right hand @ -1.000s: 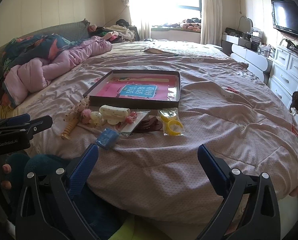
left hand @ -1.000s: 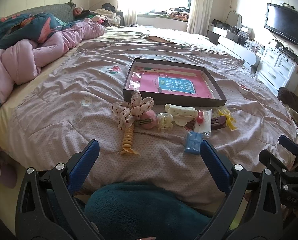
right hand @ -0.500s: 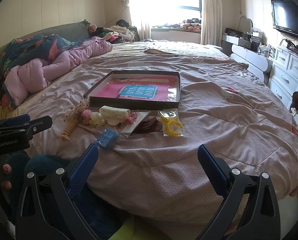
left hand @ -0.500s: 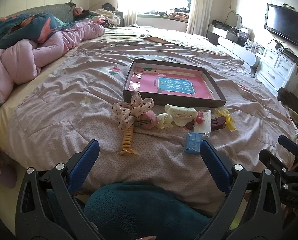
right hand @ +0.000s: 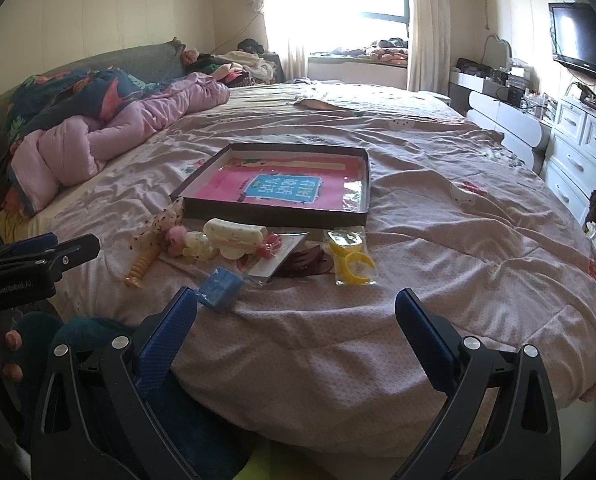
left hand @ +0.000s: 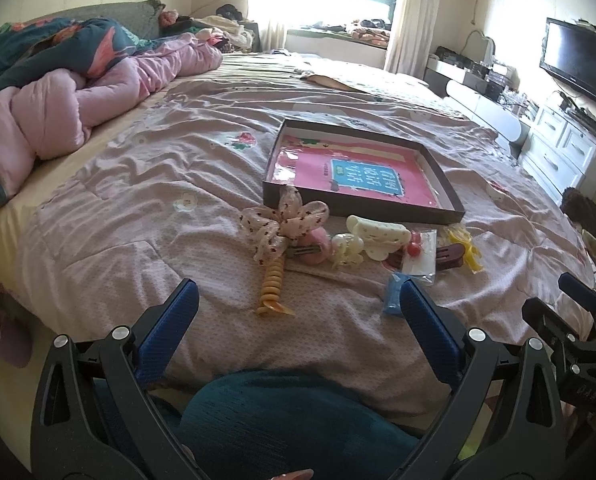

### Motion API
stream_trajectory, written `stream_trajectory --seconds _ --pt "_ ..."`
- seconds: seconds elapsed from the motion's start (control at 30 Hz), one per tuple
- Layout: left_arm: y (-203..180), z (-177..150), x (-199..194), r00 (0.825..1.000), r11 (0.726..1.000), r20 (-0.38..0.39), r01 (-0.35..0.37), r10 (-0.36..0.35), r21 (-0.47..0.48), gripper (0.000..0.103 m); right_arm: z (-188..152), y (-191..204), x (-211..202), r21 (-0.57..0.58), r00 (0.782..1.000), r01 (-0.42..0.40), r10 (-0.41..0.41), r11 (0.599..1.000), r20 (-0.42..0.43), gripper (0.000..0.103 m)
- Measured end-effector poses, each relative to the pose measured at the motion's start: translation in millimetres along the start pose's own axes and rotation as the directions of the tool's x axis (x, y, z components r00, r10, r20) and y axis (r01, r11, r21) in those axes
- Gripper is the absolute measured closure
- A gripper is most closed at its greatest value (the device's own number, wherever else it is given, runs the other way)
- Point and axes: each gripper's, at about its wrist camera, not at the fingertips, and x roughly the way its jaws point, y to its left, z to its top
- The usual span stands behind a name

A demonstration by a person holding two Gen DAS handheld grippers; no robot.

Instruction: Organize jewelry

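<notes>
While held low at the near edge of the bed (left hand: pixel 138 184), both tools gape wide with nothing between the pads: left gripper (left hand: pixel 298 308) over a teal-clad knee (left hand: pixel 298 420), right gripper (right hand: pixel 296 312) just to its right, its frame visible at the edge of the left view.

Spread on the pink quilt, well ahead of both — a row of hair accessories and trinkets. From the left: spotted ribbon bow (left hand: pixel 284 220), touching an orange spiral clip (left hand: pixel 273 284) that points toward the camera; pink pom-pom tie (left hand: pixel 316 246); pale translucent clip (left hand: pixel 348 246); cream claw clip (left hand: pixel 378 234); clear packet with red beads (left hand: pixel 420 254); dark brown clip (left hand: pixel 448 256); yellow pieces in clear bags (right hand: pixel 352 260). Nearer than the row, alone: small blue packet (right hand: pixel 221 289).

Just behind the row — shallow dark tray (left hand: pixel 362 206), lined with a pink and blue printed sheet, holding none of the pieces.

Further off: bunched pink duvet (left hand: pixel 78 108) to the left, white drawers (right hand: pixel 578 152) and wall television (left hand: pixel 578 60) to the right.
</notes>
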Motion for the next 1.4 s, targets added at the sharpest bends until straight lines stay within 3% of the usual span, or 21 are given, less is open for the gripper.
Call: stream_trajectory --seconds 0.5,0.6,0.97,1.23,1.4 --pt "50.1 9.6 13.8 0.998 0.993 -0.009 -0.069 0.068 -0.1 0.011 14.2 40.5 43.5 -0.075 0.994 -0.097 0.093 0.992 -0.063 0.006" --pt "56.6 12.1 19.8 0.995 0.989 -0.012 -0.103 0.103 -0.101 0.011 15.3 47.0 52.7 -0.082 0.992 -0.11 0.104 0.991 -0.072 0.006" --pt "61.6 28.2 47.3 0.991 0.987 -0.046 -0.132 0.129 -0.088 0.011 15.6 62.5 86.7 -0.086 0.984 -0.137 0.126 0.987 -0.123 0.006" --pt "56.9 42.4 81.9 0.989 0.99 -0.088 -0.127 0.122 -0.058 0.011 10.6 63.7 110.0 -0.057 0.976 -0.14 0.128 0.988 -0.175 0.006" --pt "56.8 49.1 105.3 0.991 0.996 -0.12 -0.072 0.065 -0.055 0.011 7.1 58.1 121.4 -0.015 0.97 -0.135 0.129 0.991 -0.204 0.007"
